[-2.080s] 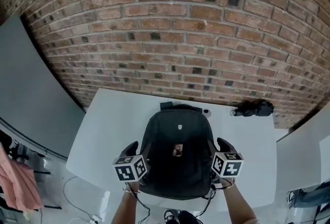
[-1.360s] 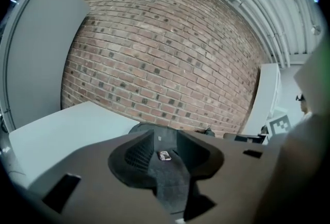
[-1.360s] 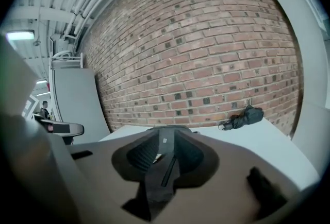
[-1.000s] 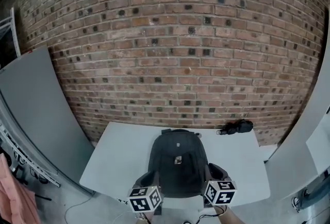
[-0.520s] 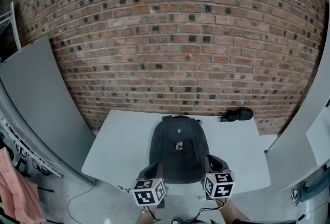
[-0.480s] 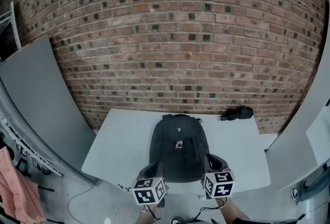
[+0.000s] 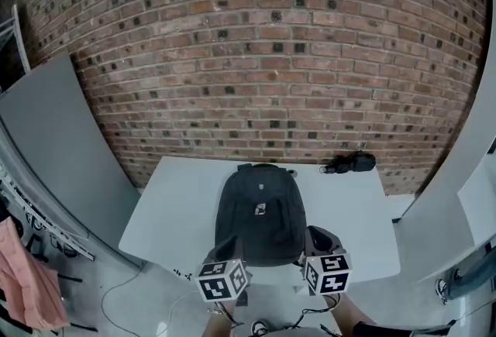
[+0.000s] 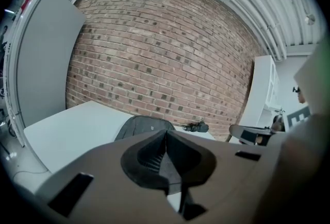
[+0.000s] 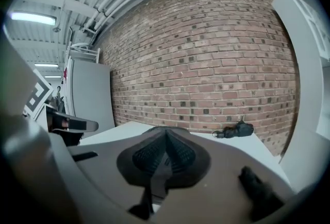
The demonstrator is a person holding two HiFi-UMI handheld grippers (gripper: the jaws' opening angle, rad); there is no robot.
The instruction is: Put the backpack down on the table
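The black backpack [image 7: 260, 215] lies flat on the white table [image 7: 174, 204], its top handle toward the brick wall. In the left gripper view the backpack [image 8: 142, 126] shows just beyond the jaws. My left gripper [image 7: 231, 245] hovers at the pack's near left corner, by the table's front edge, and my right gripper [image 7: 316, 238] at its near right corner. Both are apart from the pack. The left gripper [image 8: 166, 136] has its jaws pressed together with nothing between them. The right gripper [image 9: 166, 139] is likewise shut and empty.
A small black bundled object [image 7: 349, 163] lies at the table's far right corner, also seen as the black bundle [image 9: 236, 130]. A brick wall [image 7: 271, 56] backs the table. A grey panel [image 7: 54, 142] leans at the left, white panels stand at the right, and cables lie on the floor.
Both grippers have let go of the backpack's sides, drawn back toward the table's near edge and closed their jaws. The backpack stays lying on the table.
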